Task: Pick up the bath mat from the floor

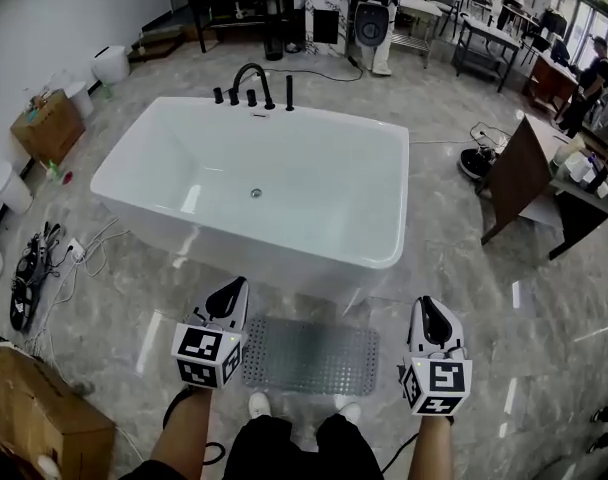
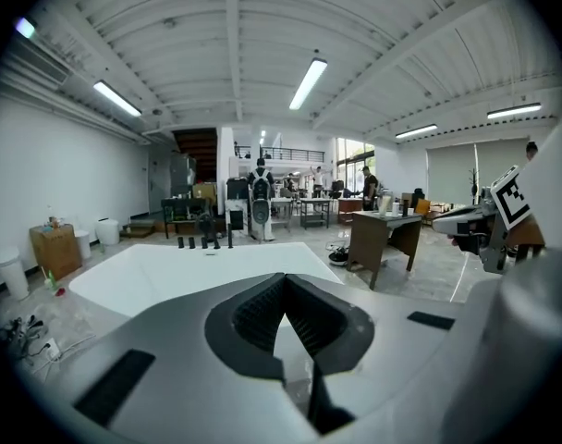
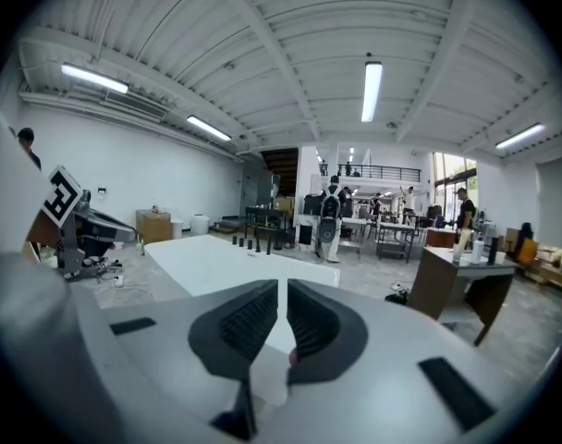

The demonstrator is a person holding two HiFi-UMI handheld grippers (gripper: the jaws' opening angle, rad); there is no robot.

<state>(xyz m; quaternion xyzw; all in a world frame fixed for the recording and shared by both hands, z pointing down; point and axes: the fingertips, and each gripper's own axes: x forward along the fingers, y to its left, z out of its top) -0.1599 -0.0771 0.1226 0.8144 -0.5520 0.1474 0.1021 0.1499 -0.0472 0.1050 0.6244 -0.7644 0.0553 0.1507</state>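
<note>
Grey studded bath mat (image 1: 311, 355) lies flat on floor.

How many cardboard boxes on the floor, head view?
2. One box sits left of the tub; another box is at bottom left. More may be hidden in the far clutter.

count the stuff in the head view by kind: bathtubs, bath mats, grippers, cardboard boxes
bathtub: 1
bath mat: 1
grippers: 2
cardboard boxes: 2
total: 6
</note>
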